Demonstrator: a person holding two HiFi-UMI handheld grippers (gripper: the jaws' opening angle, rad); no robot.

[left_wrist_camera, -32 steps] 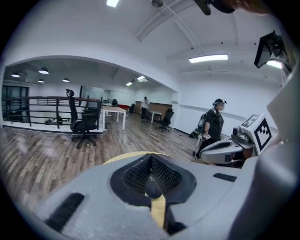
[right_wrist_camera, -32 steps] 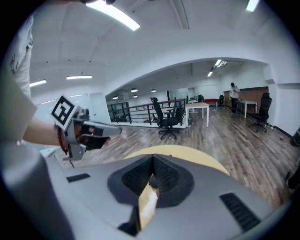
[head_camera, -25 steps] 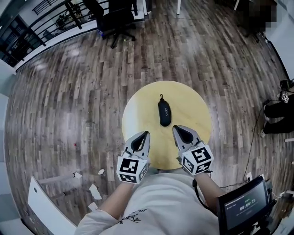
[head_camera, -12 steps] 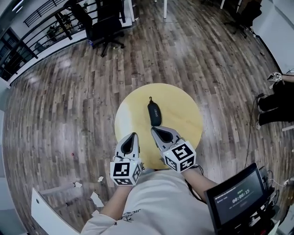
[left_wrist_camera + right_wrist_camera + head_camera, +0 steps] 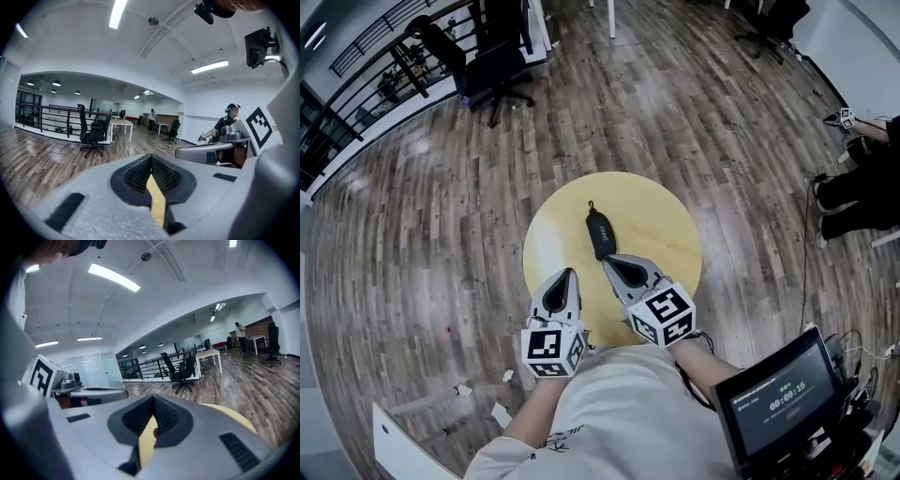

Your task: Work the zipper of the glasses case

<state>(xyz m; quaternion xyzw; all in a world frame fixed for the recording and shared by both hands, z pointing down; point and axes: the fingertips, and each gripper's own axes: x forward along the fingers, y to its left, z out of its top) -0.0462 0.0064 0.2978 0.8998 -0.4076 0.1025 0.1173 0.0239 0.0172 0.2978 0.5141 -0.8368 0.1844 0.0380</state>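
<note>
Yellow table [image 5: 667, 230] with glasses case [image 5: 600, 234]; left tongs [image 5: 565, 275], right tongs [image 5: 607, 261] level before it, tips together, empty.

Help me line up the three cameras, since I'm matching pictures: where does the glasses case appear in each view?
Head view: the glasses case lies on the round yellow table, just beyond the right hand-held gripper.
Left gripper view: not in it; only a sliver of table shows between the jaws.
Right gripper view: not clearly in it; a small dark spot between the jaws may be it.
Shared landmark: the table, also in the right gripper view.
</note>
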